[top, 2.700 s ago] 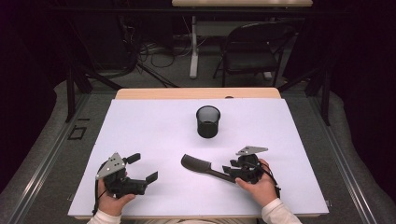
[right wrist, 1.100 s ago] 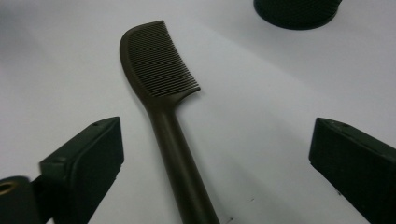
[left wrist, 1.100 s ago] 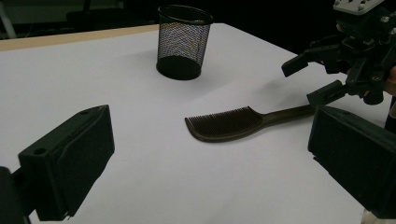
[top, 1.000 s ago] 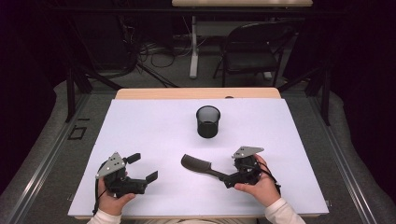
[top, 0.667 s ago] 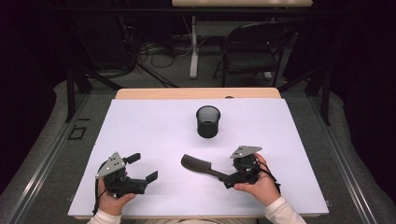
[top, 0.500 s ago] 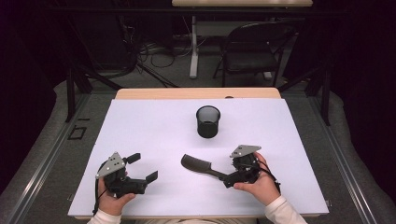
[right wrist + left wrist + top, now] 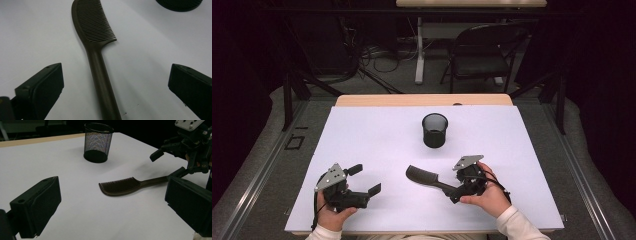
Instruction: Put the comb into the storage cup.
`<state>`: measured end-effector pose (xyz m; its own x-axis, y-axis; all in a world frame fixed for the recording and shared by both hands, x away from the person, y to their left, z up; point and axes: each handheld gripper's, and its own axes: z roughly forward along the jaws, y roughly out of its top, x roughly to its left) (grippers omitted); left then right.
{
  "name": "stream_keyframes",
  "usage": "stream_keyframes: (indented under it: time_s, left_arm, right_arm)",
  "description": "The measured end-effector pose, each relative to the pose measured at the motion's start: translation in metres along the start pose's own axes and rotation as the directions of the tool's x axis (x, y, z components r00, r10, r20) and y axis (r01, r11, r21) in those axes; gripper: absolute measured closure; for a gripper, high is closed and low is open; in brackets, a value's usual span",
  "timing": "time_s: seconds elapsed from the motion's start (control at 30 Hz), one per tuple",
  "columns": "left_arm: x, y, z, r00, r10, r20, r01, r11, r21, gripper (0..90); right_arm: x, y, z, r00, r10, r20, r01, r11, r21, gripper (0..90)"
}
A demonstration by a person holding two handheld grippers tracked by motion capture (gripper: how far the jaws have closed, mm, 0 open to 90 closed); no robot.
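A dark comb (image 7: 421, 175) lies flat on the white table (image 7: 377, 135), its teeth end pointing left and its handle running right. My right gripper (image 7: 456, 183) is open, with its jaws set either side of the handle's end and not touching it. In the right gripper view the comb (image 7: 96, 32) runs up between the wide-apart jaws of that gripper (image 7: 115, 86). My left gripper (image 7: 365, 179) rests open at the front left, holding nothing. Its own view shows the comb (image 7: 120, 187), the right gripper (image 7: 170, 165) and the cup (image 7: 98, 142).
A black mesh cup (image 7: 434, 130) stands upright and apart behind the comb, near the table's middle. Its base (image 7: 178, 2) shows at the top of the right gripper view. A folding chair (image 7: 482, 55) and cables sit on the floor beyond the far edge.
My right gripper has crept a little to the left along the comb's handle. The comb, the cup and my left gripper have stayed where they were.
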<state>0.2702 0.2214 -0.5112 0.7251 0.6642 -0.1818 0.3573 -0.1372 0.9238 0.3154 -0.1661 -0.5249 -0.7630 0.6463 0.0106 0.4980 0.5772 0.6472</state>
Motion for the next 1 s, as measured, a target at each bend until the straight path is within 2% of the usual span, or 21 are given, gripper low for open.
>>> stream_keyframes:
  time_s: [0.4, 0.53, 0.83, 1.0]
  left_arm:
    - [0.000, 0.000, 0.000, 1.0000, 0.000, 0.001, 0.000, 1.0000, -0.001, 0.6]
    - [0.000, 0.000, 0.001, 1.0000, 0.000, 0.000, 0.000, 1.0000, -0.002, 0.6]
    - [0.000, 0.000, 0.000, 1.0000, 0.000, -0.003, 0.000, 1.0000, 0.004, 0.6]
    - [0.000, 0.000, 0.000, 1.0000, 0.002, -0.002, -0.002, 1.0000, 0.006, 0.6]
  right_arm:
    - [0.001, 0.005, 0.004, 0.9988, -0.045, -0.017, 0.046, 0.9967, 0.067, 1.5]
    - [0.001, 0.008, 0.004, 0.9973, -0.071, -0.019, 0.072, 0.9941, 0.081, 4.6]
    - [0.002, 0.011, 0.004, 0.9958, -0.089, -0.021, 0.091, 0.9908, 0.100, 7.1]
    - [0.003, 0.016, 0.003, 0.9931, -0.116, -0.019, 0.118, 0.9854, 0.123, 10.7]
